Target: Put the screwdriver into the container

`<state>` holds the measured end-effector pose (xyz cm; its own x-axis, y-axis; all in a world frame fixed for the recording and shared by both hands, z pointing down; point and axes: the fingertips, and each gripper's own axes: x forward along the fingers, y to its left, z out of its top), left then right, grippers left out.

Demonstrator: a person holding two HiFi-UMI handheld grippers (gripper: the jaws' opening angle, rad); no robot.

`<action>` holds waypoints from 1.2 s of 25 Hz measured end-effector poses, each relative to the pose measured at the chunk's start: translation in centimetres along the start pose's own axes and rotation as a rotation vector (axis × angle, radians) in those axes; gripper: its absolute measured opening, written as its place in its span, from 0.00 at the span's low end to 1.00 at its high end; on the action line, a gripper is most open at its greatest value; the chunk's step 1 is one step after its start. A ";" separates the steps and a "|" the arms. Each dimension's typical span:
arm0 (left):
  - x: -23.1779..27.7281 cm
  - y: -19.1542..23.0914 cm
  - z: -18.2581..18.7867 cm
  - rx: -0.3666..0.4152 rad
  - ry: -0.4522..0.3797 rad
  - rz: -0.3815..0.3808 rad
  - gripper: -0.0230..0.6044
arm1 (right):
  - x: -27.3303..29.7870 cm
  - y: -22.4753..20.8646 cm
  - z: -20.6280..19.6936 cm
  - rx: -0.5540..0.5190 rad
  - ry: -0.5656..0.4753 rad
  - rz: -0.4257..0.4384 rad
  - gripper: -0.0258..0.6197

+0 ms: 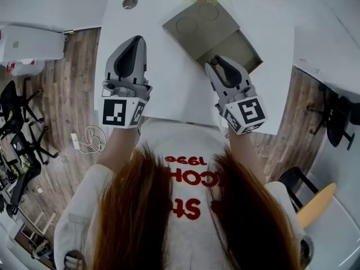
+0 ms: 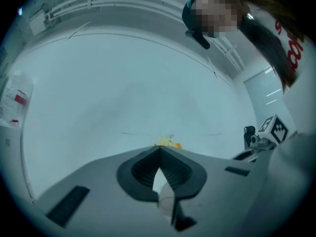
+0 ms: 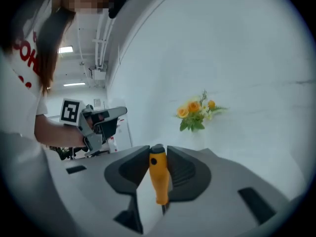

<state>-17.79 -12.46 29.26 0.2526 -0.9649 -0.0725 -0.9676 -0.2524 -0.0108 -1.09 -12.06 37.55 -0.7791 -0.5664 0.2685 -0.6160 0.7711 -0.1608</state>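
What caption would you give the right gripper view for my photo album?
Right gripper clamps the screwdriver by its yellow handle, with flowers behind.

Tabletop [image 1: 169,77]: glowing evenly under soft overhead light.
Ceiling lamps [image 3: 69,50]: shining as bright strips.
Gripper views' edges: bending and darkening into black corners.
Flowers [image 2: 169,143]: blurring in left gripper view.

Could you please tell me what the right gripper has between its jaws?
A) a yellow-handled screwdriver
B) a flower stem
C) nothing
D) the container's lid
A: the right gripper view shows the right gripper clamped on the yellow handle of the screwdriver.
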 end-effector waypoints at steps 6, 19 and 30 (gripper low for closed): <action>0.4 0.2 2.6 0.037 -0.061 0.017 0.05 | -1.2 -0.9 7.3 -0.048 -0.176 -0.007 0.21; 1.6 -1.3 4.7 0.058 -0.109 -0.013 0.05 | -5.2 -2.7 12.6 -0.033 -0.330 -0.077 0.21; 5.1 -7.5 3.3 -0.002 -0.105 -0.205 0.05 | -12.0 -5.7 11.1 -0.035 -0.322 -0.301 0.21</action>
<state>-9.26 -15.27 25.68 0.4413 -0.8807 -0.1722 -0.8961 -0.4425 -0.0335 10.46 -12.92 24.72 -0.5654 -0.8247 -0.0125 -0.8211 0.5642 -0.0867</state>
